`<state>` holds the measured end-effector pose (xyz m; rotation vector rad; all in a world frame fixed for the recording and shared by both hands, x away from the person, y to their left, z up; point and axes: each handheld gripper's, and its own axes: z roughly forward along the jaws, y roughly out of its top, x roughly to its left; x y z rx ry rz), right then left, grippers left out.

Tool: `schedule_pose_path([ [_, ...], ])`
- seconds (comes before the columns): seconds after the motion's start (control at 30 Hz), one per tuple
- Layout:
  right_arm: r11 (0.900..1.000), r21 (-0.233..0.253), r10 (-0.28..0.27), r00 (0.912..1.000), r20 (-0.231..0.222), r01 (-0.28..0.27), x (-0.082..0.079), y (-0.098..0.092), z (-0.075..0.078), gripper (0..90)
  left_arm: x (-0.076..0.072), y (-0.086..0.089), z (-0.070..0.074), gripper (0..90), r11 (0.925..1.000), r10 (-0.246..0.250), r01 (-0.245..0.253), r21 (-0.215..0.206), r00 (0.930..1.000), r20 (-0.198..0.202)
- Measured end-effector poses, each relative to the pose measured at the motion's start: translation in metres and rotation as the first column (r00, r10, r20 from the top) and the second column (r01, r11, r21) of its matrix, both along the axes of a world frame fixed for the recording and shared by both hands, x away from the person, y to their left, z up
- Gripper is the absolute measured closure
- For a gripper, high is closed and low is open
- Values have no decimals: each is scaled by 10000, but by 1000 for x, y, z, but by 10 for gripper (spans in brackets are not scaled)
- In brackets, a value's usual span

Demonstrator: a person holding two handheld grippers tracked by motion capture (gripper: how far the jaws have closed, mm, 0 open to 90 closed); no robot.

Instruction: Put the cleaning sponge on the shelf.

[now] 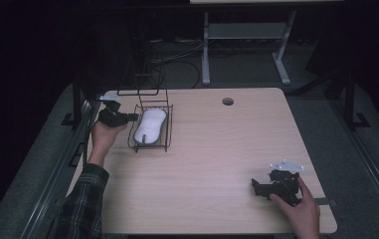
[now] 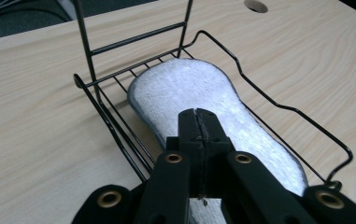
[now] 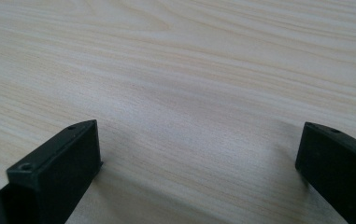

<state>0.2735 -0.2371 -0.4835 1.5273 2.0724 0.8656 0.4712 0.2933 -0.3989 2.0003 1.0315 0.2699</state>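
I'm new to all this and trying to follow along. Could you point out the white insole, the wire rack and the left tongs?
white insole [image 2: 192, 86]: left gripper view, on its wide fuzzy end.
wire rack [image 2: 278, 106]: left gripper view, on its side rim wire.
left tongs [image 2: 197, 123]: left gripper view, at the closed tips, over the insole.

No readable text, label, brand, number or sign anywhere: none on the white insole [image 2: 222, 116] under the left gripper [image 2: 197, 116], none on the wire rack [image 2: 278, 105] around it, none on the bare table [image 3: 175, 70] between the right gripper's jaws.
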Motion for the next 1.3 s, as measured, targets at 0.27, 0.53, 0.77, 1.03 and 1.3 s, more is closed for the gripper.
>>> schedule_pose_path([
  [0.27, 10000, 2, -2, 10000, -1, 2, 0, 0, 0, 0, -17, -11, -8, 898, 9989, -337, 339, 338, 9994, -73],
  [0.53, 10000, 4, -5, 10000, -4, 5, 0, 0, 0, 0, -27, -19, -17, 898, 9961, -489, 505, 718, 9985, -245],
  [0.77, 10000, 1, -3, 10000, 1, 3, 0, 0, 0, 0, -29, -21, -22, 898, 9968, -525, 543, 581, 9981, -320],
  [1.03, 10000, 1, 0, 10000, -1, 0, 0, 0, 0, 0, -30, -30, -22, 898, 9951, -756, 775, 607, 9966, -334],
  [1.3, 10000, 2, -3, 10000, -2, 3, 0, 0, 0, 0, -34, -25, -16, 898, 9969, -663, 671, 405, 9976, -213],
])
